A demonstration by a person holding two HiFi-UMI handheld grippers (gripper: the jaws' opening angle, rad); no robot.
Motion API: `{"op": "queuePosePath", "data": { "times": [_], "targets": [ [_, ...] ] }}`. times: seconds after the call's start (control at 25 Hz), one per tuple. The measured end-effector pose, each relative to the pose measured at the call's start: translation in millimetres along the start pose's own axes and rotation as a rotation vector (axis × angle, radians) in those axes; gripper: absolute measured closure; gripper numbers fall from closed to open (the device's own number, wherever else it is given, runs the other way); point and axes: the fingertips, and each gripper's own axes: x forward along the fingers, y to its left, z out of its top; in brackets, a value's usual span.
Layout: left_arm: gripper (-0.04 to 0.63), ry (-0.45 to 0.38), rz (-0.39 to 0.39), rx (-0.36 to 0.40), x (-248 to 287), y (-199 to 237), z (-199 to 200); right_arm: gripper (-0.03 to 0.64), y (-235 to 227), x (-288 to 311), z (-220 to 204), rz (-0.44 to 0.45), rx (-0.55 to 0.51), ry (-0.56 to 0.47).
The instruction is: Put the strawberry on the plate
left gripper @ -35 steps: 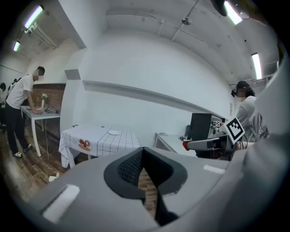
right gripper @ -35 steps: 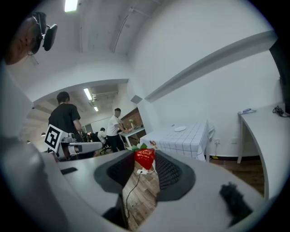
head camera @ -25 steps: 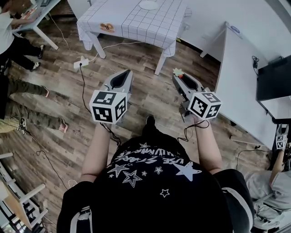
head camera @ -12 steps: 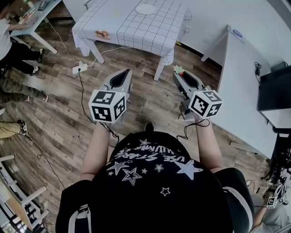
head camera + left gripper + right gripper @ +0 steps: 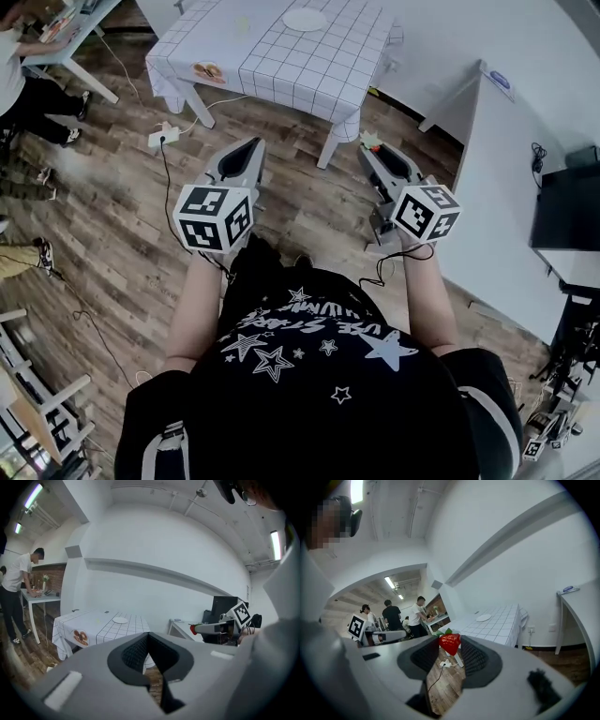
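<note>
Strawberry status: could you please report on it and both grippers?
Right gripper shut on strawberry, held above the floor. Left gripper shut, empty. Plate on checked table ahead, not reached.

head cam: overhead, steeply down | left, right cams: level, forward | shared: gridded table (image 5: 309,58)

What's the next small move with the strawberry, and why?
Probably step toward the checked table with the right gripper shut on the strawberry; the plate lies on its far side, and floor separates it from the gripper.
</note>
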Motion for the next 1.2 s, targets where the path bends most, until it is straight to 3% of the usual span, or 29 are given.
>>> {"op": "queuePosePath", "data": {
  "times": [0.28, 0.72, 1.2],
  "targets": [
    [0.586, 0.010, -0.020, -0.021, 28.8, 41.5, 3.3, 0.464, -13.2, 31.6, -9.3, -0.048, 0.018, 0.038],
    [0.586, 0.022, -0.121, 0.002, 93.5, 129.0, 42.0, 0.465, -30.8, 132.1, 30.0, -0.143, 0.028, 0.002],
    [0.586, 0.020, -0.145, -0.011, 118.2, 236.0, 74.2, 0.465, -19.8, 240.7, 69.5, -0.178, 0.002, -0.015]
  ]
}}
